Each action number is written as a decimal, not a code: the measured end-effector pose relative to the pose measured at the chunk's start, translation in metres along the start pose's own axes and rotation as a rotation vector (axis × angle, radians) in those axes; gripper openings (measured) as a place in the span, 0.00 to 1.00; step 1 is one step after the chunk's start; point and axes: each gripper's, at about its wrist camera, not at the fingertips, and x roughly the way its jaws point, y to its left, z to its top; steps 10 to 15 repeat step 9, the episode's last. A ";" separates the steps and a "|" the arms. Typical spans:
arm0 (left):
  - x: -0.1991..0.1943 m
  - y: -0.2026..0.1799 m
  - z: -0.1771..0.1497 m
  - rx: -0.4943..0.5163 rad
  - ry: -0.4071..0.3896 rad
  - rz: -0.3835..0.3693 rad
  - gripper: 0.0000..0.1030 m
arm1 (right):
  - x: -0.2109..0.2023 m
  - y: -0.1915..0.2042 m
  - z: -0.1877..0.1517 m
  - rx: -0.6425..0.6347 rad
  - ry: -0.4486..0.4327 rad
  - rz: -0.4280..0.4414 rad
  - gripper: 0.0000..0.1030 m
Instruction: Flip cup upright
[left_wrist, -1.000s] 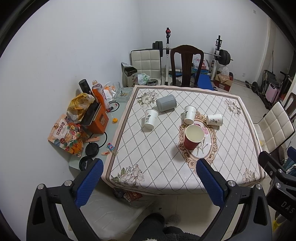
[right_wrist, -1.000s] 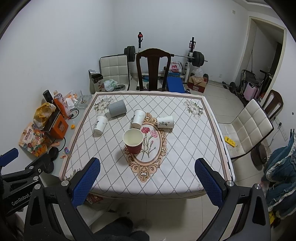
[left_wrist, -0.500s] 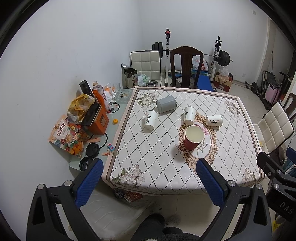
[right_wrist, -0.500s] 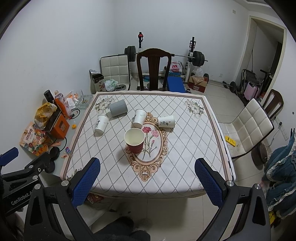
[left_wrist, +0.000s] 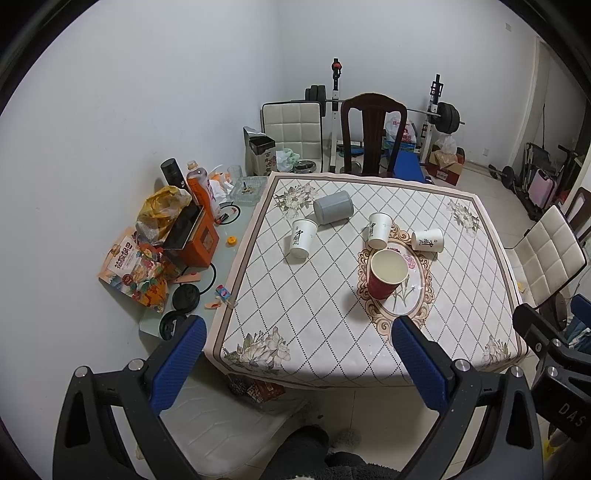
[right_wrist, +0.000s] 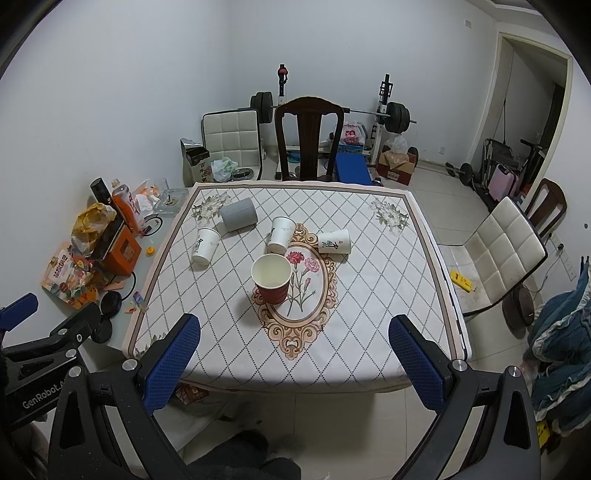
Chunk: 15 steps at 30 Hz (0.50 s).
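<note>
A red paper cup (left_wrist: 386, 272) (right_wrist: 272, 279) stands upright near the table's middle. Two white paper cups (left_wrist: 303, 238) (left_wrist: 379, 230) stand upside down; they also show in the right wrist view (right_wrist: 205, 246) (right_wrist: 281, 235). A third white cup (left_wrist: 427, 240) (right_wrist: 334, 242) lies on its side. A grey cup (left_wrist: 333, 212) (right_wrist: 239, 214) lies on its side at the far left. My left gripper (left_wrist: 295, 354) is open and empty, above the table's near edge. My right gripper (right_wrist: 293, 354) is open and empty there too.
The table (right_wrist: 369, 314) has a diamond-pattern cloth. A glass side surface (left_wrist: 236, 229) to its left holds bags, bottles and an orange box (left_wrist: 195, 243). A dark wooden chair (right_wrist: 309, 136) stands behind the table, a white chair (right_wrist: 498, 254) to its right. Gym gear lines the back wall.
Both grippers have shifted slightly, so the table sits a little differently in view. No cup has moved.
</note>
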 end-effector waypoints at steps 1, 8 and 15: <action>0.000 0.001 0.000 0.000 -0.001 0.000 0.99 | 0.000 0.001 -0.002 0.000 0.000 0.000 1.00; 0.000 0.001 -0.001 -0.003 -0.004 -0.002 0.99 | -0.002 0.003 -0.003 -0.001 0.002 0.002 1.00; 0.000 0.003 0.000 -0.004 -0.004 -0.002 0.99 | -0.002 0.002 -0.002 -0.001 0.001 0.001 1.00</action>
